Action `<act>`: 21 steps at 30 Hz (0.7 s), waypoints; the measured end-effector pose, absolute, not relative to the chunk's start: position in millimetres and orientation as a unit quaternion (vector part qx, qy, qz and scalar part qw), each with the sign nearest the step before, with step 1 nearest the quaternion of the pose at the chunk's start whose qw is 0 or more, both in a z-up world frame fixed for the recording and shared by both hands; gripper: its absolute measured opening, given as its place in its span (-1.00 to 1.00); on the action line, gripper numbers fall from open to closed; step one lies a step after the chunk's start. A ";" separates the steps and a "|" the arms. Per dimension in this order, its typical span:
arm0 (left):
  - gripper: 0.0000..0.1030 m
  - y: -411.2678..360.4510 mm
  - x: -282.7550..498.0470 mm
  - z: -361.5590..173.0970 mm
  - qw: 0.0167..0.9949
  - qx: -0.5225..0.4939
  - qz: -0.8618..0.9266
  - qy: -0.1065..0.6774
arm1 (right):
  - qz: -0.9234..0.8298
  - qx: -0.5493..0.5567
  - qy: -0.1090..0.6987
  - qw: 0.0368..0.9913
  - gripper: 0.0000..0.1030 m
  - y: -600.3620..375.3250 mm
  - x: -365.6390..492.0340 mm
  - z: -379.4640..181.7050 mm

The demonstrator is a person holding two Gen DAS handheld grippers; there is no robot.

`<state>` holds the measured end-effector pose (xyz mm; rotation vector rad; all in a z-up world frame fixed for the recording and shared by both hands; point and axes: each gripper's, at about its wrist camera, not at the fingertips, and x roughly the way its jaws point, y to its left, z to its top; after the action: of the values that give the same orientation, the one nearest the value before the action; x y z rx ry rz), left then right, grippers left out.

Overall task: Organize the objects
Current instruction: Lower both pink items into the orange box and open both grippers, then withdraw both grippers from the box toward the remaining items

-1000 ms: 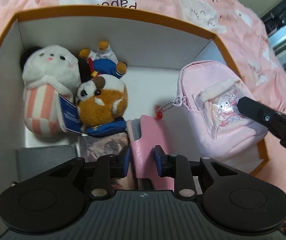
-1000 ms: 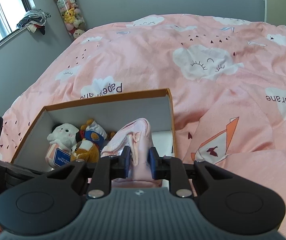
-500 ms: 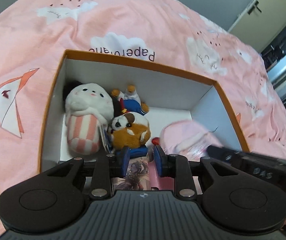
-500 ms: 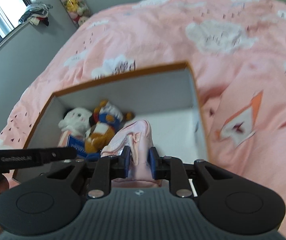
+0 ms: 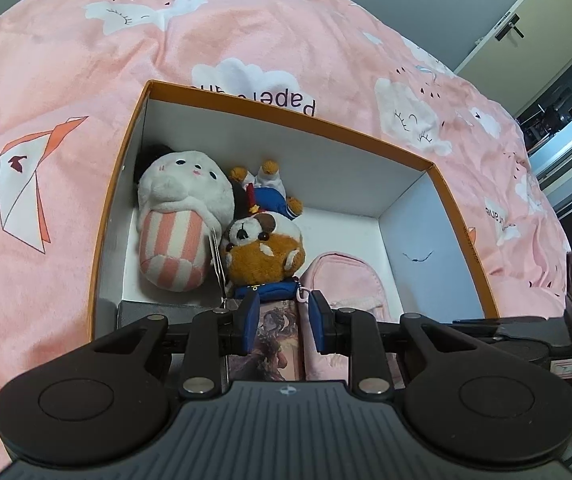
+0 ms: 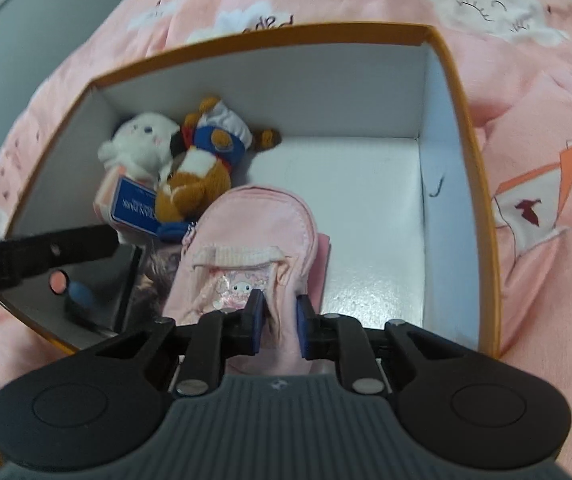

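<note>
The right gripper (image 6: pixel 279 322) clamps the small pink fabric backpack (image 6: pixel 252 252) at lower centre, inside the orange-rimmed white cardboard box (image 6: pixel 436 184). The left gripper (image 5: pixel 283 322) stands parted, empty. Two plush toys (image 5: pixel 264 240) occupy the box's upper left.

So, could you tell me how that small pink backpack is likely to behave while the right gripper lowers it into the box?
The pink backpack looks like soft fabric, so it will probably sag and fold rather than hold its shape. The right gripper pinches only its lower edge, so the rest may flop against the brown plush. It seems light and unlikely to slip.
</note>
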<state>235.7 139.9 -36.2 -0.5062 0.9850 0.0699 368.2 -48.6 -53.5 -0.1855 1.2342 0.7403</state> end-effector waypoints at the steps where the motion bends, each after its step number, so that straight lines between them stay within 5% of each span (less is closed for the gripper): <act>1: -0.42 139.4 235.2 -36.2 0.851 -0.238 0.034 0.467 | 0.339 -0.091 0.564 0.747 -0.64 -47.1 368.7 -53.9; 6: -0.42 135.6 228.3 -31.9 0.859 -0.227 0.032 0.457 | 0.339 -0.108 0.550 0.755 -0.50 -46.3 366.2 -48.7; 9: -0.42 134.3 219.0 -23.1 0.867 -0.227 0.030 0.442 | 0.332 -0.109 0.526 0.775 -0.16 -50.1 361.5 -38.0; 21: -0.42 108.7 149.3 1.8 0.907 -0.184 0.024 0.378 | 0.377 -0.070 0.396 0.834 0.01 -86.1 285.5 20.9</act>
<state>149.3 108.7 1.8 -0.3806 0.7814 0.0486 285.6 -86.1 20.9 -0.1493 0.8397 0.7984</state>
